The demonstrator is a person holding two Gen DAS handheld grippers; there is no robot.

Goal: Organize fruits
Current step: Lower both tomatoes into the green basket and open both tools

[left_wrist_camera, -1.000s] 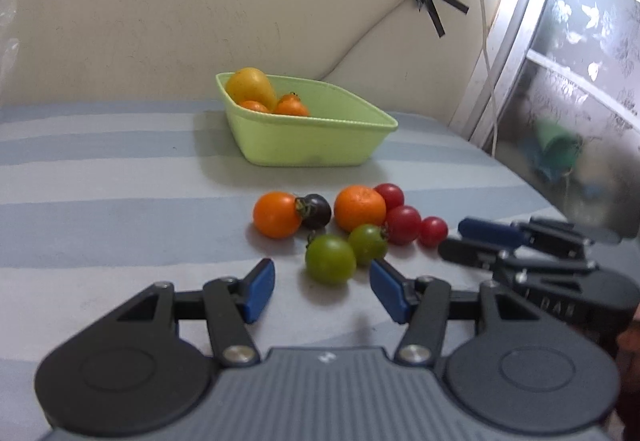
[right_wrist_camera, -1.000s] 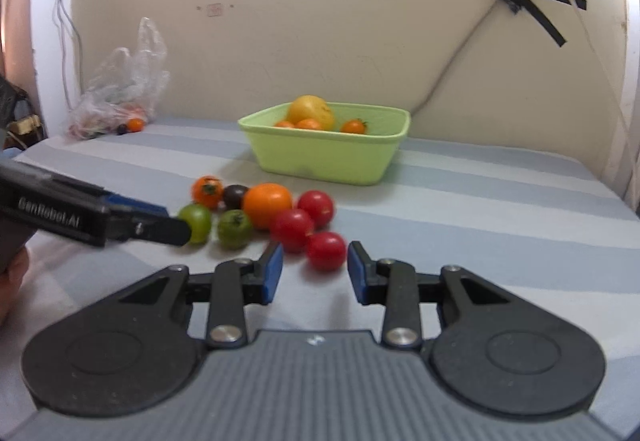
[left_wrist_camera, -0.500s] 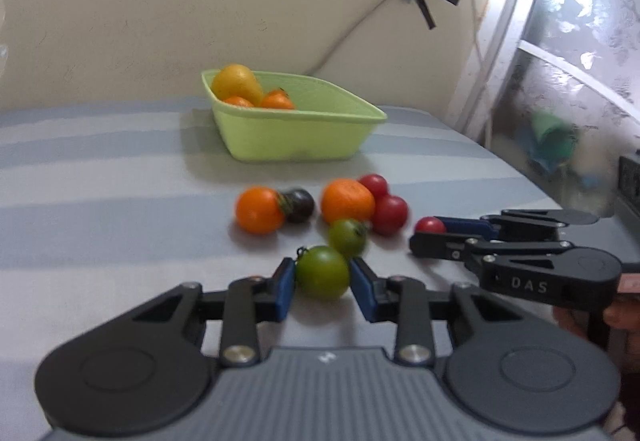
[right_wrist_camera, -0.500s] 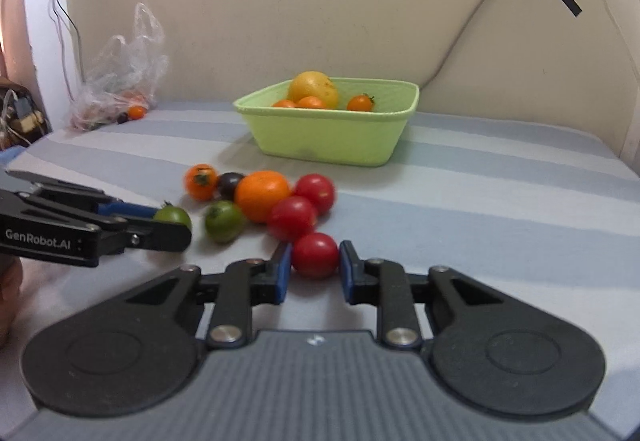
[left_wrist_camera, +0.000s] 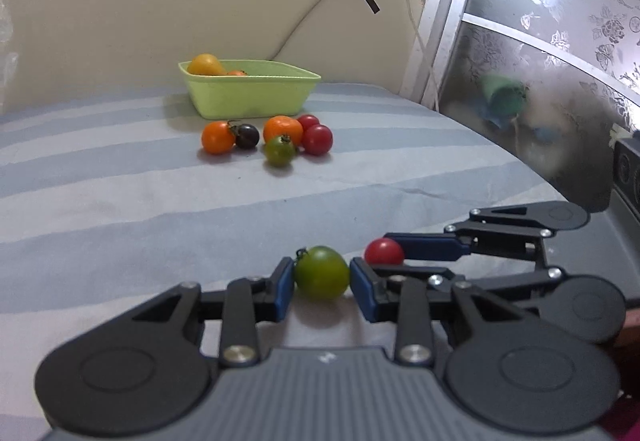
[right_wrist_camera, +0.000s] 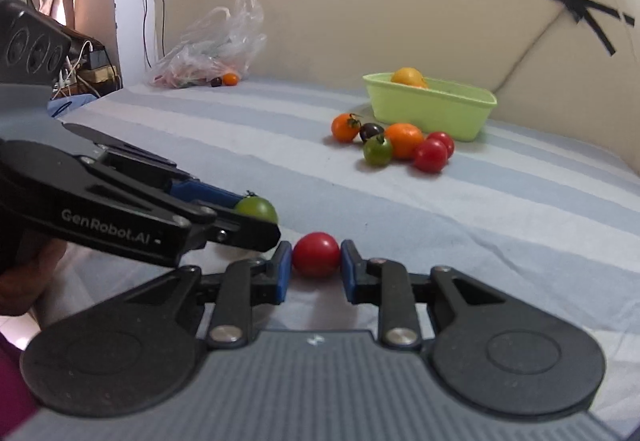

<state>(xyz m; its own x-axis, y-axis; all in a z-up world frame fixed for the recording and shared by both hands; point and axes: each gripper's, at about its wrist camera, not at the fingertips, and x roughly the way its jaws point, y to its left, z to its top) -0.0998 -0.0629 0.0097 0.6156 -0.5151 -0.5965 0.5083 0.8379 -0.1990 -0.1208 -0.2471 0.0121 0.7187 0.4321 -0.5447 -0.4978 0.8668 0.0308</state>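
Observation:
My left gripper (left_wrist_camera: pixel 322 277) is shut on a green tomato (left_wrist_camera: pixel 321 272), also seen in the right wrist view (right_wrist_camera: pixel 257 209). My right gripper (right_wrist_camera: pixel 316 256) is shut on a red tomato (right_wrist_camera: pixel 316 254), which shows beside the left gripper (left_wrist_camera: pixel 383 251). Both are held close together, well back from the pile. Several loose tomatoes lie on the striped cloth: an orange one (left_wrist_camera: pixel 217 137), a dark one (left_wrist_camera: pixel 247 136), a bigger orange one (left_wrist_camera: pixel 282 128), a green one (left_wrist_camera: pixel 279 150) and two red ones (left_wrist_camera: pixel 317 139). Behind them stands the light green bin (left_wrist_camera: pixel 248 97) with a yellow fruit (left_wrist_camera: pixel 205 65) inside.
A clear plastic bag (right_wrist_camera: pixel 212 45) with small fruits lies at the far left by the wall. A glass door (left_wrist_camera: pixel 540 41) stands on the right past the cloth's edge. A black device and cables (right_wrist_camera: pixel 32 45) sit at the left.
Both grippers closed on their tomatoes, then pulled back and up from the pile, carrying the green and the red tomato with them.

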